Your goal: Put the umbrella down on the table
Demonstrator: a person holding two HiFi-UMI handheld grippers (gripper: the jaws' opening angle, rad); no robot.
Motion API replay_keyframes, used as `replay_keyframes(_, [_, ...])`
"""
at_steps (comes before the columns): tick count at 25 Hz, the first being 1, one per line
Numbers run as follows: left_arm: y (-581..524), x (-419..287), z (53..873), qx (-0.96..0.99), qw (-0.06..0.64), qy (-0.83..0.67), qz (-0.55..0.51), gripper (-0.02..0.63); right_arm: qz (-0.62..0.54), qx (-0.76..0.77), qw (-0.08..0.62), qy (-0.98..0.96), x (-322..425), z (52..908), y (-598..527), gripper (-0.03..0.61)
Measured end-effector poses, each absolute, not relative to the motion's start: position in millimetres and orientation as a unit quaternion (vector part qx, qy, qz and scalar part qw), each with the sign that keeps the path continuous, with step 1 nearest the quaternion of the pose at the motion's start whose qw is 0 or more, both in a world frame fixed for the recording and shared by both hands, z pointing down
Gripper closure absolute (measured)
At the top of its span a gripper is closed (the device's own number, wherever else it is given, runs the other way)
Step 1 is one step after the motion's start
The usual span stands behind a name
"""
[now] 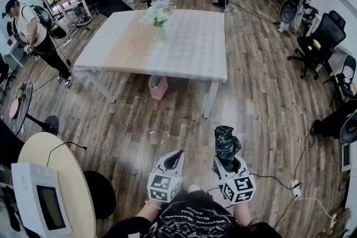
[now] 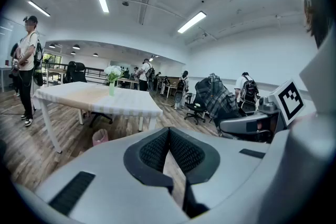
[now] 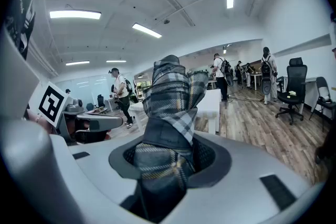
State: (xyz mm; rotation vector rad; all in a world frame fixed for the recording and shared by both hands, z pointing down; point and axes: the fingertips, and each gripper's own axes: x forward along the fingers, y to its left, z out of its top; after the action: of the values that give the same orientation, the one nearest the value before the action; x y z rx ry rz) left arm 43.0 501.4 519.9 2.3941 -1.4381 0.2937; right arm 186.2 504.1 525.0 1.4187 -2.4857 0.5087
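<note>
A folded plaid umbrella (image 1: 227, 144) in dark grey checks sticks forward out of my right gripper (image 1: 226, 160), which is shut on it. In the right gripper view the umbrella (image 3: 170, 113) fills the gap between the jaws and rises up the middle of the picture. My left gripper (image 1: 174, 160) is beside it to the left, shut with nothing in it; its dark pads (image 2: 152, 152) meet at the tips. The table (image 1: 184, 61), covered with a pale checked cloth, stands well ahead across the wooden floor. From the left gripper view the umbrella (image 2: 215, 98) shows at the right.
A vase of white flowers (image 1: 158, 15) stands on the table's far middle. A pink bin (image 1: 158, 87) sits under its near edge. A round table (image 1: 53, 187) with a white device is close at my left. People, office chairs (image 1: 318, 42) and floor cables surround the area.
</note>
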Motion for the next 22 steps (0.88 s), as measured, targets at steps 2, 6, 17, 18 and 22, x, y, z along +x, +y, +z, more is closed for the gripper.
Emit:
replay_keyframes(2, [502.0, 39.2, 516.5, 0.842, 0.167, -0.503, 0.101, 0.595, 0.174, 0.488, 0.118, -0.847, 182.0, 525.5, 504.2, 0.39])
replay_keyframes(6, [498.6, 24.2, 515.0, 0.842, 0.163, -0.505, 0.099, 0.595, 0.172, 0.494, 0.119, -0.844, 171.3, 524.7, 501.4, 0.39])
replay_keyframes(17, [481.5, -12.7, 513.3, 0.845, 0.164, -0.502, 0.089, 0.595, 0.163, 0.491, 0.111, -0.848, 134.1, 515.6, 490.4, 0.383])
replay_keyframes(18, [481.0, -17.4, 513.8, 0.845, 0.164, -0.501, 0.088, 0.595, 0.162, 0.492, 0.11, -0.848, 128.9, 515.1, 490.4, 0.385])
replay_keyframes(22, [476.0, -40.4, 516.5, 0.846, 0.16, -0.501, 0.088, 0.595, 0.163, 0.493, 0.094, -0.85, 107.7, 510.4, 488.3, 0.383])
